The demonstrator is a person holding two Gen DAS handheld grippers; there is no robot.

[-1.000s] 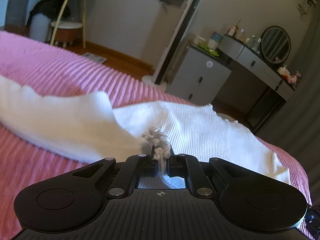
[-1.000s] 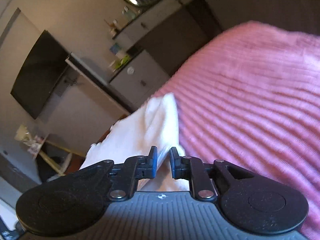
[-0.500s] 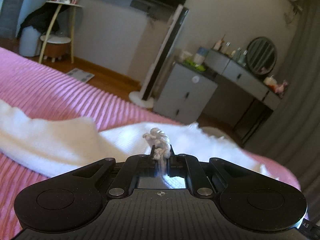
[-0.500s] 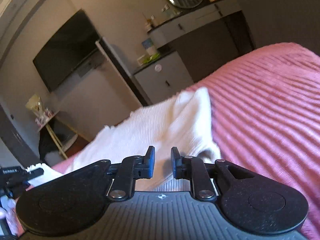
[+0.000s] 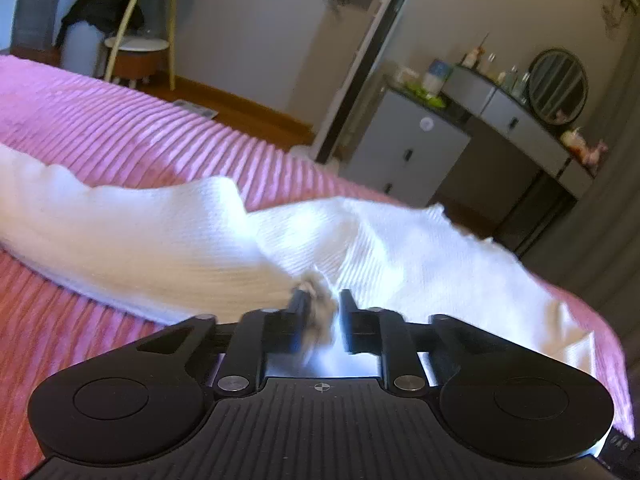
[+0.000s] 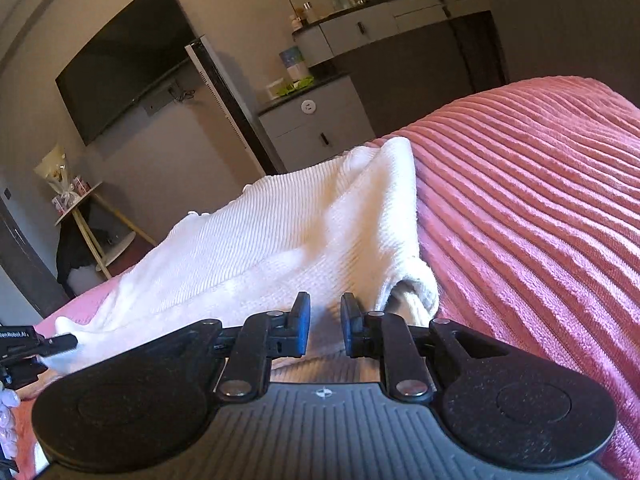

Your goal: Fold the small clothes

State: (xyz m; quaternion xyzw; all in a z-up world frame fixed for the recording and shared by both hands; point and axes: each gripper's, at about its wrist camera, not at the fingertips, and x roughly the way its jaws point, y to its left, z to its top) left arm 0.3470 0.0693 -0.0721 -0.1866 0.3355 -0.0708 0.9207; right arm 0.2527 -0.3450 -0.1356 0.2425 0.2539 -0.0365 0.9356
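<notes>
A white ribbed garment is spread, partly folded, across the pink ribbed bed cover, running from the near left toward the far right edge of the bed. The left claw is seen with its jaws just opened to a narrow gap; a bunched tuft of the garment's edge is still caught between them, lying against the left jaw but no longer pinched. The right claw is held narrowly parted over the near end of the garment beside its rolled cuff, and whether cloth is pressed between its jaws cannot be told.
</notes>
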